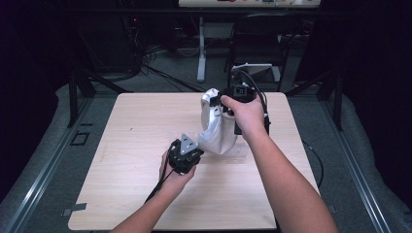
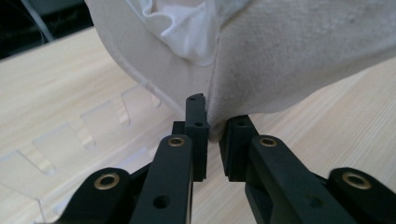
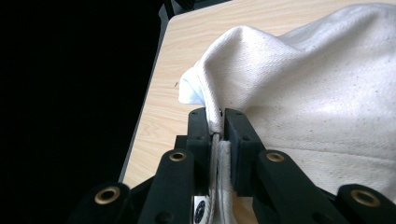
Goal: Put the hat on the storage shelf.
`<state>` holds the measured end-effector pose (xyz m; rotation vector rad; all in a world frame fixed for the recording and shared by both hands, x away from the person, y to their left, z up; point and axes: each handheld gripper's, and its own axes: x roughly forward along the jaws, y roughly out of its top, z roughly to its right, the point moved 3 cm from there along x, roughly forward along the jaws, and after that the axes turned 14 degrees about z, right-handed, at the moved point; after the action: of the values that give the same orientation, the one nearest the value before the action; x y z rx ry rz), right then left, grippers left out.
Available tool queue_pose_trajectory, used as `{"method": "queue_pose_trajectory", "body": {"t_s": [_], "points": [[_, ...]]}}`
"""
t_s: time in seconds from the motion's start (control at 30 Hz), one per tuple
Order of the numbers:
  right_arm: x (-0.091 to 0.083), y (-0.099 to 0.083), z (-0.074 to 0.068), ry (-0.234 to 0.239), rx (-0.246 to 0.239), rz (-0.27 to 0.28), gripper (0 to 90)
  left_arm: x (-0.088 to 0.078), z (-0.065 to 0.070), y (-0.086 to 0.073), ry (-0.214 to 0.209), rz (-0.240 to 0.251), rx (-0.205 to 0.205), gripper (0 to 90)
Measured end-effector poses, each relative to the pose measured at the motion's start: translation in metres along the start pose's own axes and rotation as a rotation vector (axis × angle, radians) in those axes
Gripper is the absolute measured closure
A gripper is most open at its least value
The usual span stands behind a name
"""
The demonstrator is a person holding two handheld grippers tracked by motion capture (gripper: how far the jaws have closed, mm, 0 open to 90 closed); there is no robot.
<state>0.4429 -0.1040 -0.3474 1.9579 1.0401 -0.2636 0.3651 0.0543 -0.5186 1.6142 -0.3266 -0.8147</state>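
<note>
You hold the cream cloth bag (image 1: 217, 127) above the wooden table (image 1: 121, 194), near its middle, w/ both grippers. Your right gripper (image 1: 232, 103) is closed tight on the upper rim, so the bag (image 3: 303, 93) hangs from it and its mouth stays up. Your left gripper (image 2: 213, 126) is pinched on the bottom edge of the bag (image 2: 299, 60), prob. to pull the fabric straight. A clear plastic holder (image 2: 70, 140) lies flat on the table under the bag.

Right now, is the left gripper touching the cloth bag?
Touching. In the left gripper view the left gripper has its fingers pinching the lower edge of the cloth bag, with fabric caught between them.
</note>
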Motion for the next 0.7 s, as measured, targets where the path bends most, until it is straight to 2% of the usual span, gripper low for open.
{"method": "queue_pose_trajectory", "body": {"t_s": [0.17, 0.27, 0.33, 0.37, 0.47, 0.57, 0.6, 0.63, 0.67, 0.7], "points": [[0.004, -0.004, 0.004, -0.003, 0.0, -0.016, 81.1, 0.003, -0.002, -0.006, -0.001, -0.067, -0.029, 85.6], [0.008, -0.008, 0.008, -0.023, -0.01, -0.029, 81.1, 0.004, -0.007, -0.006, -0.015, -0.09, -0.088, 85.8], [0.011, -0.01, 0.011, -0.025, -0.005, -0.038, 80.9, 0.007, -0.011, -0.01, -0.02, -0.137, -0.082, 85.7], [0.012, -0.011, 0.012, -0.033, -0.008, -0.041, 80.9, 0.007, -0.012, -0.012, -0.025, -0.133, -0.104, 85.7], [0.015, -0.014, 0.015, -0.034, -0.005, -0.047, 80.9, 0.006, -0.013, -0.013, -0.027, -0.129, -0.115, 85.4], [0.016, -0.014, 0.016, -0.035, -0.004, -0.049, 80.7, 0.006, -0.009, -0.014, -0.006, -0.111, -0.08, 83.8], [0.015, -0.014, 0.016, -0.033, -0.003, -0.05, 80.6, 0.006, -0.008, -0.015, -0.01, -0.108, -0.089, 80.7], [0.015, -0.014, 0.016, -0.033, -0.002, -0.049, 80.4, 0.005, -0.008, -0.015, -0.016, -0.108, -0.089, 73.8], [0.015, -0.014, 0.016, -0.034, -0.001, -0.047, 80.1, 0.004, -0.006, -0.016, -0.014, -0.108, -0.071, 71.3], [0.015, -0.014, 0.016, -0.034, -0.001, -0.047, 80.1, 0.004, -0.006, -0.016, -0.014, -0.108, -0.071, 66.8]]}}
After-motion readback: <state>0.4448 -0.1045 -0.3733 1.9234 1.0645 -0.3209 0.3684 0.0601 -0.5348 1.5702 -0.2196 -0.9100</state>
